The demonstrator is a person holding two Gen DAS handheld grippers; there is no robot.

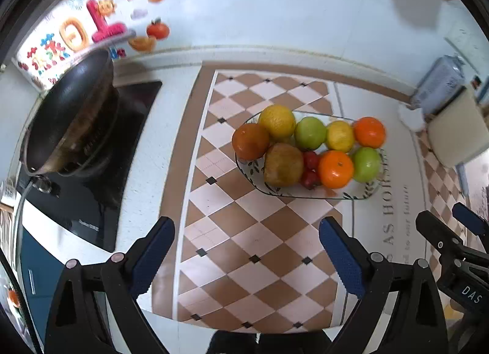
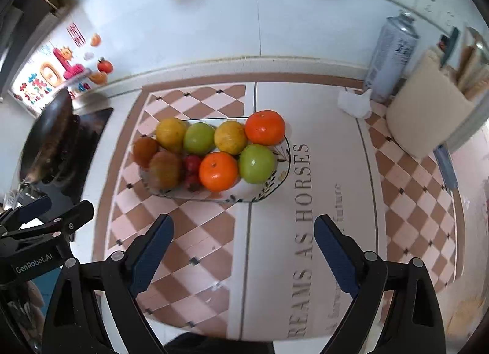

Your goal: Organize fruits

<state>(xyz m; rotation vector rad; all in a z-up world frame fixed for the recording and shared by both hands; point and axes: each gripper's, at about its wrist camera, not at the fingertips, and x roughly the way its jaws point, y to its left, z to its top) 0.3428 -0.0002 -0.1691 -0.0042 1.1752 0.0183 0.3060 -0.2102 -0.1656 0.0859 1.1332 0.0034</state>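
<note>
With both grippers held above the counter and angled down at it, nothing sits between either pair of fingers; left gripper (image 1: 247,244) has its blue pads spread wide apart over the checkered mat (image 1: 244,231), right gripper (image 2: 244,241) likewise spread wide, straddling the seam between the checkered mat and the white lettered mat (image 2: 305,201); plate (image 1: 305,193) with the leaf-print rim lies on the mats, at 12 o'clock from the right gripper and roughly 1 o'clock from the left, well apart from both; all fruit is piled on it, touching: two bright oranges (image 2: 265,128) (image 2: 218,171), two green apples (image 2: 199,139) (image 2: 256,163), two yellow citrus (image 2: 171,134) (image 2: 229,137), a darker orange fruit (image 2: 145,150) and a brownish one (image 2: 165,169) at the plate's 9 o'clock end, small red fruits (image 2: 193,163) in the middle; black wok (image 1: 73,115) tilted on the stove (image 1: 91,201) at 10 o'clock in the left wrist view; spray can (image 2: 394,54) and crumpled white tissue (image 2: 354,103) at 1 to 2 o'clock in the right wrist view, by the tiled wall; each gripper shows at the edge of the other's view.
</note>
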